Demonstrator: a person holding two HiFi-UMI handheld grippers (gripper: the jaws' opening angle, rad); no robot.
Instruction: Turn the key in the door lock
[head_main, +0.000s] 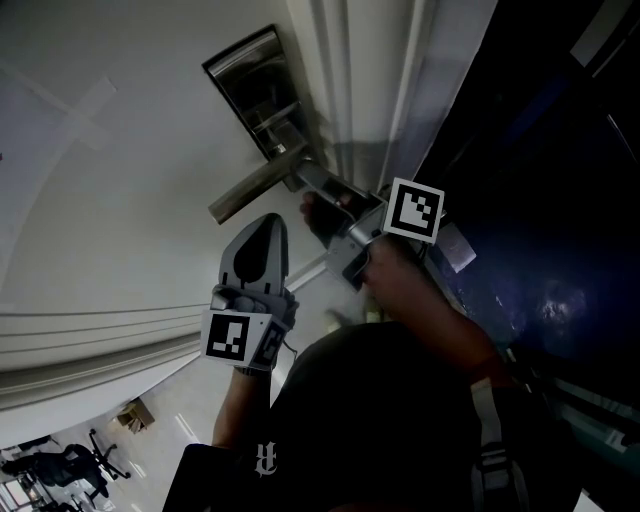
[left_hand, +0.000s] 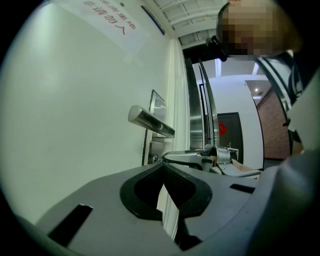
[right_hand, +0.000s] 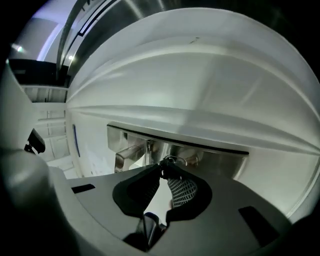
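On the white door (head_main: 120, 200) sits a steel lock plate (head_main: 245, 75) with a lever handle (head_main: 250, 192). My right gripper (head_main: 310, 195) reaches the plate just below the lever. In the right gripper view the dark key head (right_hand: 164, 167) and its wire ring (right_hand: 174, 160) stick out of the plate (right_hand: 210, 152). The right gripper (right_hand: 162, 171) has its tips on either side of the key head, with a narrow wedge of gap between the pads. My left gripper (head_main: 270, 222) hangs lower, off the door, with its tips (left_hand: 161, 167) together and nothing in them.
The door's edge and frame (head_main: 350, 90) run right of the plate, with a dark opening (head_main: 540, 200) beyond. A paper sign (left_hand: 107, 22) hangs high on the door. Far below on the floor stand a chair (head_main: 50, 465) and a box (head_main: 135, 412).
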